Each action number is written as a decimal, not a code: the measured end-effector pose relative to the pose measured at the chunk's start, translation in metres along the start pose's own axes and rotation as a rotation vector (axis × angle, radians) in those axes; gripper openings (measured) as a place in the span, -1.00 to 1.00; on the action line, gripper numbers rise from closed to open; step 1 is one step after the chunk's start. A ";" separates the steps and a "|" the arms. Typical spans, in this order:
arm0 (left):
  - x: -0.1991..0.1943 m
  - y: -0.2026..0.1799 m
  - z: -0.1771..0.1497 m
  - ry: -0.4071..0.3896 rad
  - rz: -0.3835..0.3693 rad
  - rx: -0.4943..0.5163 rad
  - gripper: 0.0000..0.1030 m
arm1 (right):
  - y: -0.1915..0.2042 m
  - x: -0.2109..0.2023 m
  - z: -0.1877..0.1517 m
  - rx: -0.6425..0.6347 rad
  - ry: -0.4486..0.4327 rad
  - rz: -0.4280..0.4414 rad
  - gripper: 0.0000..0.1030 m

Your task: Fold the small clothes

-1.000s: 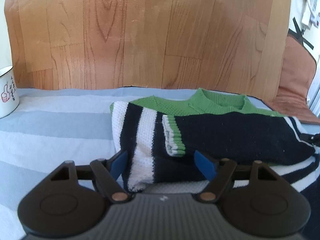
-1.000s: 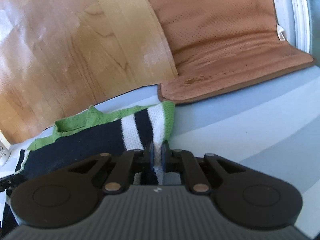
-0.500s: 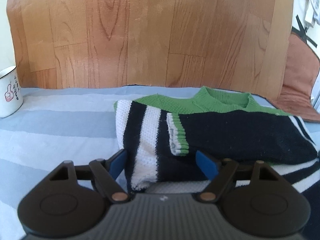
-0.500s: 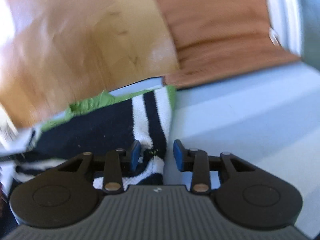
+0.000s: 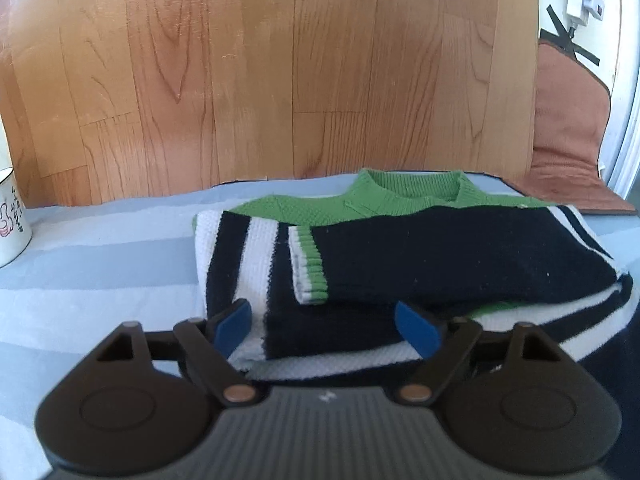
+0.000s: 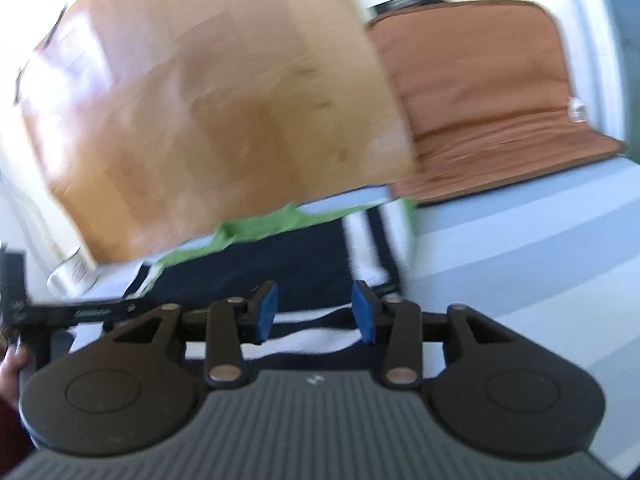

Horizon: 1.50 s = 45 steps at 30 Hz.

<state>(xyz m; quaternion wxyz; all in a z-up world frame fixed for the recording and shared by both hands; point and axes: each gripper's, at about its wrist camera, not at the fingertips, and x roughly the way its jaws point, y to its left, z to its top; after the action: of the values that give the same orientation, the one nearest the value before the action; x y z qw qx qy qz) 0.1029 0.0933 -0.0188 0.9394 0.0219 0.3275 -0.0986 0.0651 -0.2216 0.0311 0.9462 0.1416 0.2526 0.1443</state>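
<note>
Left gripper (image 5: 325, 326) spread wide, blue pads just opened further, straddling the near folded edge of the knit sweater (image 5: 400, 256) without pinching. Right gripper (image 6: 314, 312) half open, just widening, empty above the stripes. Chunky navy, white, green-ribbed knit at frame centre on striped cloth bench (image 5: 100, 272); glossy mug (image 5: 10, 220) far left, wood-grain panel (image 5: 280, 80) behind.

Home setting, likely a bedroom. Blue-striped bedsheet (image 5: 100, 264) as work surface; wood-grain panel (image 5: 280, 80) along its far edge; brown cushion (image 5: 568, 120) at far right corner; enamel mug (image 5: 10, 220) at left edge.
</note>
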 end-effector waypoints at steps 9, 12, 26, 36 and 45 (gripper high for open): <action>0.004 0.001 -0.001 0.022 0.006 -0.002 0.82 | -0.009 0.021 -0.011 0.005 0.054 -0.024 0.11; 0.005 0.002 -0.001 0.026 0.005 -0.007 0.83 | -0.009 0.022 -0.011 0.019 0.051 -0.015 0.11; 0.005 0.002 -0.001 0.029 0.007 -0.007 0.88 | -0.010 0.016 -0.014 0.060 0.041 0.015 0.18; 0.008 0.001 -0.001 0.054 0.012 0.005 0.99 | -0.011 0.016 -0.014 0.070 0.040 0.022 0.19; 0.007 0.003 -0.002 0.041 -0.001 -0.003 0.99 | -0.011 0.015 -0.014 0.080 0.037 0.027 0.19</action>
<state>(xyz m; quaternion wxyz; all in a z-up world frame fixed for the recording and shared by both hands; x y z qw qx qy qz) 0.1075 0.0950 -0.0242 0.9325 0.0223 0.3469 -0.0982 0.0726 -0.2240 0.0086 0.9329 0.1801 0.2737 0.1497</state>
